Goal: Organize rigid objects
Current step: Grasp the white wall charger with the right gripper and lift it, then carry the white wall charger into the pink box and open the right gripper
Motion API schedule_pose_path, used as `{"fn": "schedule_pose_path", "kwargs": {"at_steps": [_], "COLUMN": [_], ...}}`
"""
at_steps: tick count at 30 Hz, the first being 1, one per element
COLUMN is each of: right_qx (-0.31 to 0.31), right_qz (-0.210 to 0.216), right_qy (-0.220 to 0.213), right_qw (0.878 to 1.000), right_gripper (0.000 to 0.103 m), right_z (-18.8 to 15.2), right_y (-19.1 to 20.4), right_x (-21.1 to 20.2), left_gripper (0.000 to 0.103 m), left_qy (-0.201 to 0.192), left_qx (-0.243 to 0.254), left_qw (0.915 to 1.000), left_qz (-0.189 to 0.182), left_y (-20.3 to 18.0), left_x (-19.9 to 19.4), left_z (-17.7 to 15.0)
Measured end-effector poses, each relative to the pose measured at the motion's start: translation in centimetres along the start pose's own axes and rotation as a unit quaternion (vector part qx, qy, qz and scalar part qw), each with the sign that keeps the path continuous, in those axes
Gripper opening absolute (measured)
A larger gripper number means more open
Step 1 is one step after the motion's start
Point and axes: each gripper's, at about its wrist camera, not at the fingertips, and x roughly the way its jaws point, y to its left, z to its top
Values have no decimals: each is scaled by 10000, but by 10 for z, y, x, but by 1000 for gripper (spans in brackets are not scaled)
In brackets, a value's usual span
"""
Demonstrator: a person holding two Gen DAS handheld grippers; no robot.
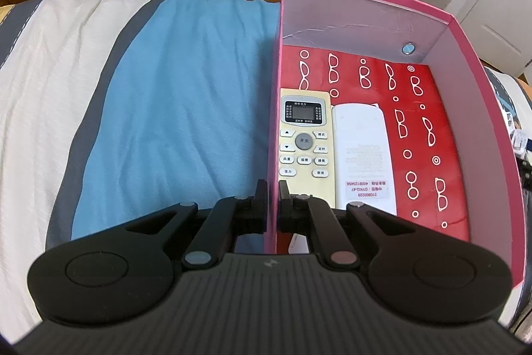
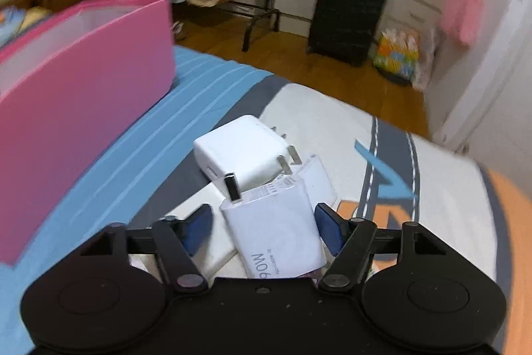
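Home bedroom: bed [image 1: 66, 72], suitcase [image 2: 345, 19].

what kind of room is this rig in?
Most likely a bedroom: the open pink cardboard box sits on a bed with a blue blanket, and a black hard-shell suitcase stands on the wooden floor beyond.

I'm seeing the pink box [image 1: 365, 9] sitting open on the bed | cream remote [image 1: 304, 142] lying face-up along its left wall, white remote [image 1: 362, 152] lying face-down just beside it | white charger [image 2: 246, 152] resting tilted, prongs out, against a white 90W adapter [image 2: 279, 232] on the bed.
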Motion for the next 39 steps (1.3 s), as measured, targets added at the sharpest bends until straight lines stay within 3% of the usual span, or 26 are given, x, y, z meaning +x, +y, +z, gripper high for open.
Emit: {"fn": "schedule_pose_path", "kwargs": {"at_steps": [8, 15, 18, 21, 25, 29, 32, 39], "right_qx": [192, -18, -116, -23, -323, -1294, -1326, -1402], "right_qz": [-22, 183, 863, 1556, 2153, 2516, 2234, 1467], "right_qy": [-28, -729, -1282, -1565, -1541, -1525, -1194, -370], "right_qw": [9998, 9972, 9879, 9754, 9638, 9469, 9583, 9785], "right_gripper": [61, 61, 61, 61, 61, 59, 54, 54], "right_z": [-1, 2, 6, 22, 44, 51, 55, 75], "right_y": [16, 48, 63, 91, 144, 197, 219, 224], "right_x": [-19, -76, -106, -129, -137, -123, -106, -62], "left_gripper": [4, 2, 2, 2, 3, 3, 4, 5], "left_qy": [-86, -248, -267, -242, -220, -219, -206, -204], "left_qx": [125, 228, 242, 116, -20, -66, -106, -139], "left_qw": [9998, 9991, 9989, 9995, 9997, 9997, 9996, 9994], "left_qz": [129, 263, 298, 187, 56, -13, -136, -225], "left_y": [-6, -10, -11, -7, -2, 1, 5, 7], "left_x": [-1, -5, -5, -5, -5, -4, -5, -4], "left_z": [-2, -3, -3, -2, -2, -2, -4, -3]}}
